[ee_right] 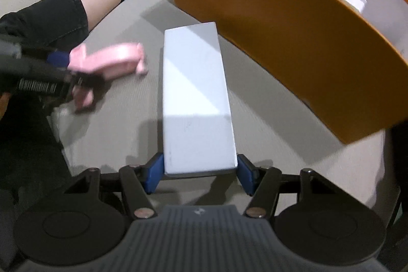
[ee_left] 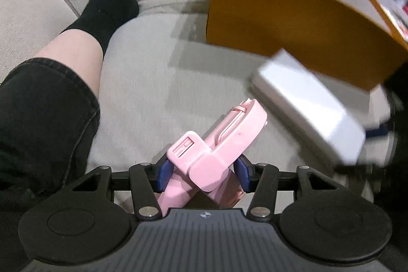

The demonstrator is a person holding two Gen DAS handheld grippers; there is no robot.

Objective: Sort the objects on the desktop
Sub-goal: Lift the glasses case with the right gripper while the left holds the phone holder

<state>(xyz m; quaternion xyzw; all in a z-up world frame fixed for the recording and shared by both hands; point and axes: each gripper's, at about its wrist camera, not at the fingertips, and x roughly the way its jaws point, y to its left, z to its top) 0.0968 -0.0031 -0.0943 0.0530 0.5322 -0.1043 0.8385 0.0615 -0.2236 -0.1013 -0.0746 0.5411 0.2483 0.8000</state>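
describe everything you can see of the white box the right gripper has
The white box is a long, flat rectangular block with sharp edges and a plain matte top, possibly cardboard; no print is visible. Its near end sits between the blue pads of the right gripper, which touch its two long sides. It points away from the gripper over the grey sofa cushion, its far end near the wall of the orange box. Whether it rests on the cushion or is lifted clear is hard to tell.

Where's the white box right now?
In the right wrist view the white box sits centre frame between the right gripper's jaws, over the grey cushion, just left of the orange bin.
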